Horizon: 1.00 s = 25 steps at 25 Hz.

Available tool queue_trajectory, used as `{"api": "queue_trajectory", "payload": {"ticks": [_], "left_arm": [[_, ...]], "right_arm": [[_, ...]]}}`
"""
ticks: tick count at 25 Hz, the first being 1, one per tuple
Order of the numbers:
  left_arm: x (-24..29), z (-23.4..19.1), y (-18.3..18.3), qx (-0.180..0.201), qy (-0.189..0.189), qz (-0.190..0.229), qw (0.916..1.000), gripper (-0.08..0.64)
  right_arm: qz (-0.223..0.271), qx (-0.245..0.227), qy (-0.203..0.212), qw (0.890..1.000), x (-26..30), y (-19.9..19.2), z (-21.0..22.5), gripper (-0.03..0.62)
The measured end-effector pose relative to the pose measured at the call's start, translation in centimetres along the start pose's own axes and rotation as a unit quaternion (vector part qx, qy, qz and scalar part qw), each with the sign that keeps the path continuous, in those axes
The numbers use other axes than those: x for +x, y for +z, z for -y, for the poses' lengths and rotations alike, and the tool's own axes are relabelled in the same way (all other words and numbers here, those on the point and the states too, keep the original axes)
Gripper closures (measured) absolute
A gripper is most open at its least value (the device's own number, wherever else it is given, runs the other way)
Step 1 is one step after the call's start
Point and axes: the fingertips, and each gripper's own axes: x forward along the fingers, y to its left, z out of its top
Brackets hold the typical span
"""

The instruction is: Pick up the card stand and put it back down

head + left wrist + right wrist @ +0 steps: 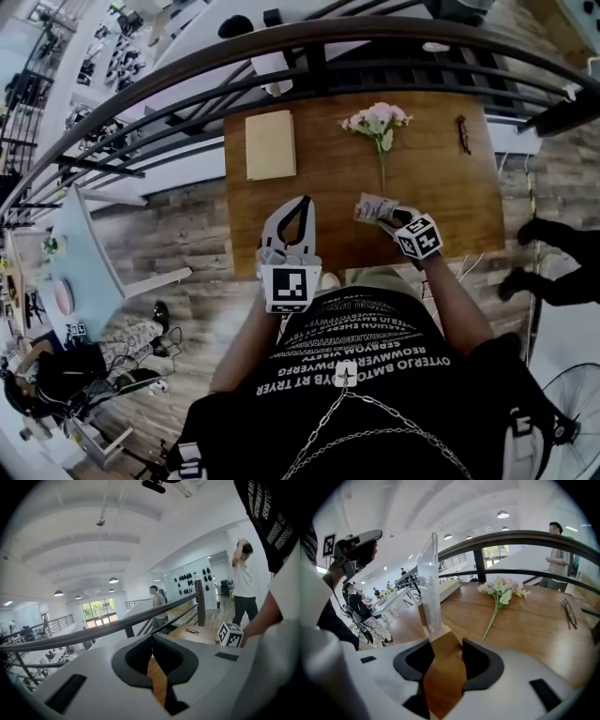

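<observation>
The card stand (431,588) is a clear upright panel on a small wooden base. My right gripper (445,651) is shut on that base and holds the stand tilted above the wooden table (525,616). In the head view the card stand (372,207) hangs over the table's near edge, right of centre, at the right gripper (386,216). My left gripper (302,204) hovers at the table's front edge, left of the stand. Its jaws meet at the tips with nothing between them. In its own view the left gripper (152,641) points towards the railing.
On the table (431,187) lie a tan notebook (270,143) at the back left, a pale flower sprig (378,122) in the middle and dark glasses (463,133) at the back right. A dark railing (281,42) runs behind the table. People (243,581) stand nearby.
</observation>
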Motion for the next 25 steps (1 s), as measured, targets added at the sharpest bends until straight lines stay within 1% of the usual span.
{"api": "queue_trajectory", "payload": {"ticks": [8,17,25], "left_arm": [[-2.4,0.0,0.5,0.001,0.013,0.017,0.9998,0.532],[-4.2,0.6,1.0,0.005,0.011,0.031,0.9994,0.532],[-5.4,0.9,1.3,0.008,-0.002,0.046,0.9989,0.532]], "right_arm": [[0.030,-0.002,-0.004,1.000,-4.0,3.4,-2.4,0.402],[0.042,-0.018,0.012,0.999,-7.2,8.0,-5.3,0.400],[0.065,-0.043,0.007,0.997,-10.4,12.5,-7.4,0.400]]}}
